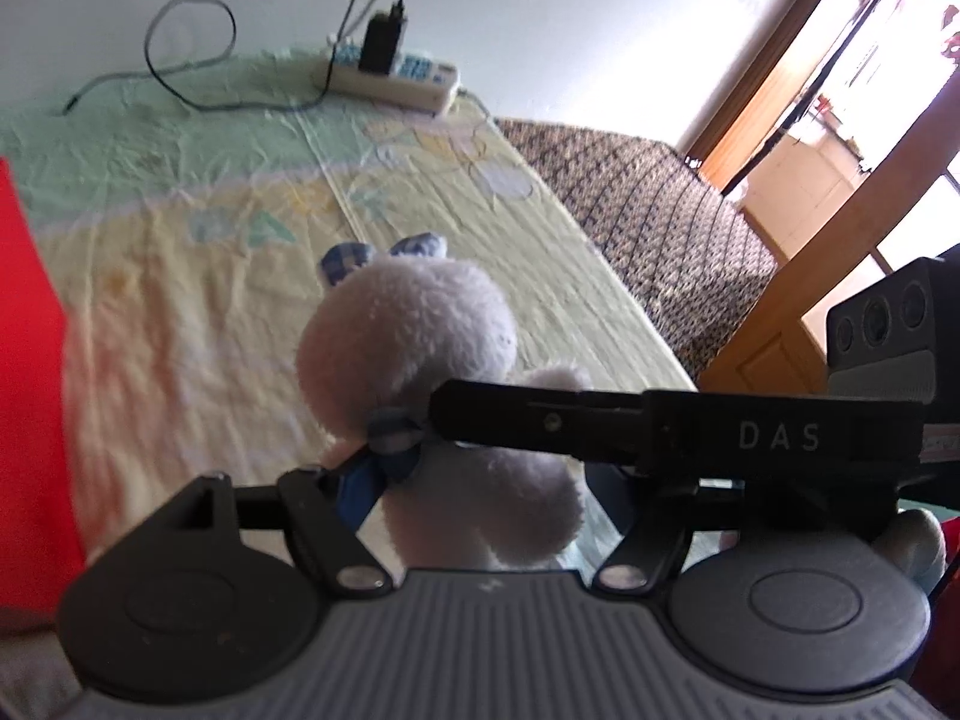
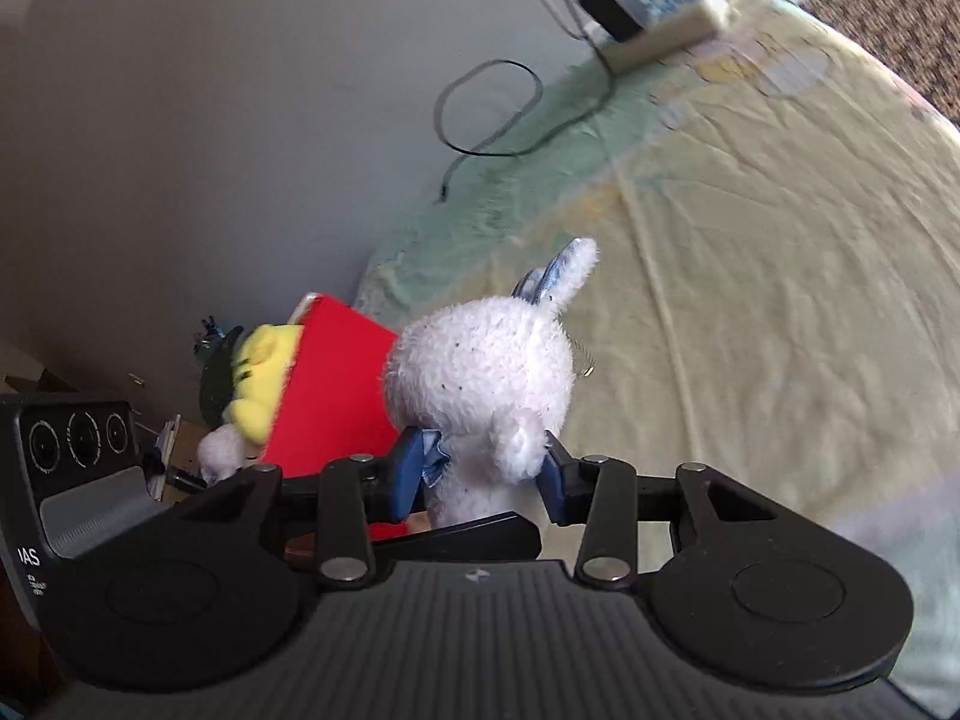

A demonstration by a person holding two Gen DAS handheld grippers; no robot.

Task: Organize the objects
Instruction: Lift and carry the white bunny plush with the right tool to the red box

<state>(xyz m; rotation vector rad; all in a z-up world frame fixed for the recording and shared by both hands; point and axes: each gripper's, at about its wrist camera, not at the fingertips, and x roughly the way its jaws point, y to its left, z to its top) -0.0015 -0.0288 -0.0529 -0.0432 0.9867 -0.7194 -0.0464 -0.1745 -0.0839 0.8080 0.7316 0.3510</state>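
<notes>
A white plush bunny with blue checked ears hangs above the yellow-green bedsheet. My left gripper has its blue left pad against the bow at the bunny's neck; its right finger is hidden behind my right gripper, which reaches in from the right. In the right wrist view the right gripper is shut on the bunny, both blue pads pressed into its body under the head. A red box with a yellow plush in it stands just left of the bunny.
At the bed's far end by the wall lie a white power strip with a black adapter and a looped black cable. A brown patterned cover and a wooden door are to the right. The red box fills the left edge.
</notes>
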